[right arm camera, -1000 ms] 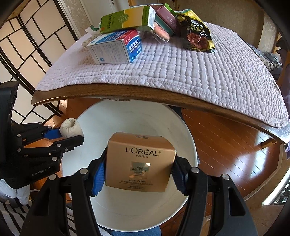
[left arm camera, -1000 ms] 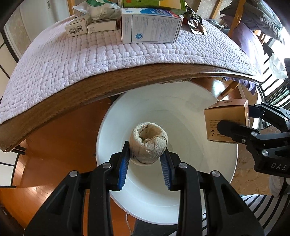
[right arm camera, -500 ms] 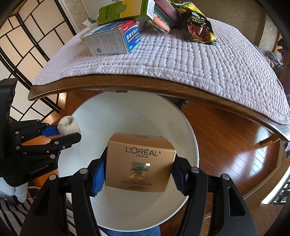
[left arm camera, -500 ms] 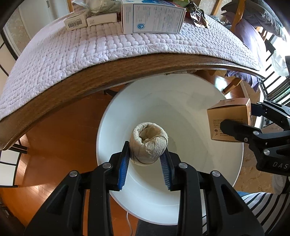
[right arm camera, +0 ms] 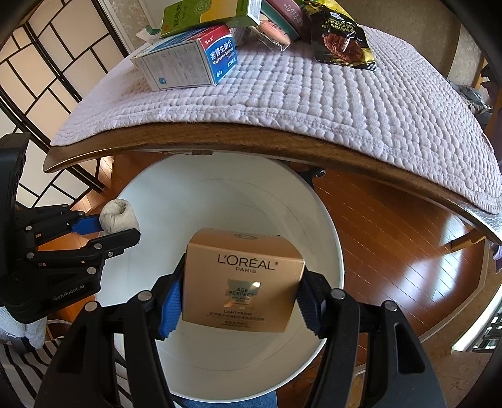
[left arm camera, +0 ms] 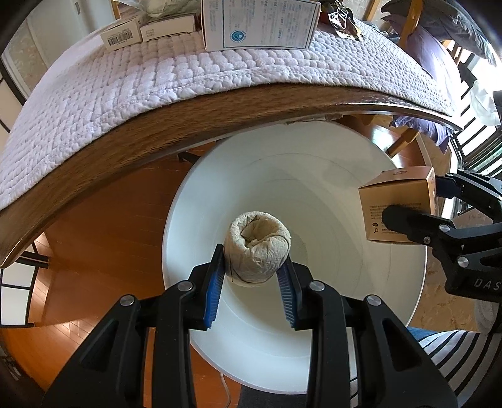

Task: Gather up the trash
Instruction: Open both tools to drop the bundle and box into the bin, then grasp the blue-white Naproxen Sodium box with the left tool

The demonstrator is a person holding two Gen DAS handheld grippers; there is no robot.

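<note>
My left gripper (left arm camera: 253, 270) is shut on a crumpled beige paper wad (left arm camera: 256, 246) and holds it over the open white bin (left arm camera: 313, 175). My right gripper (right arm camera: 240, 287) is shut on a tan cosmetics box (right arm camera: 243, 281), also over the white bin (right arm camera: 219, 194). In the left wrist view the tan box (left arm camera: 397, 204) hangs at the bin's right rim in the right gripper (left arm camera: 404, 204). The right wrist view shows the paper wad (right arm camera: 118, 216) at the bin's left rim in the left gripper (right arm camera: 103, 232).
Above the bin juts a wooden table edge (left arm camera: 175, 125) under a quilted white cloth (right arm camera: 313, 81). On the cloth lie a blue-and-white medicine box (right arm camera: 188, 62), a green carton (right arm camera: 207, 12), a dark snack packet (right arm camera: 342, 40) and small white boxes (left arm camera: 147, 31). Wood floor surrounds the bin.
Both grippers have sunk a little toward the bin with their loads; the table edge and the items on it have slid up in both views. Both grips are unchanged.
</note>
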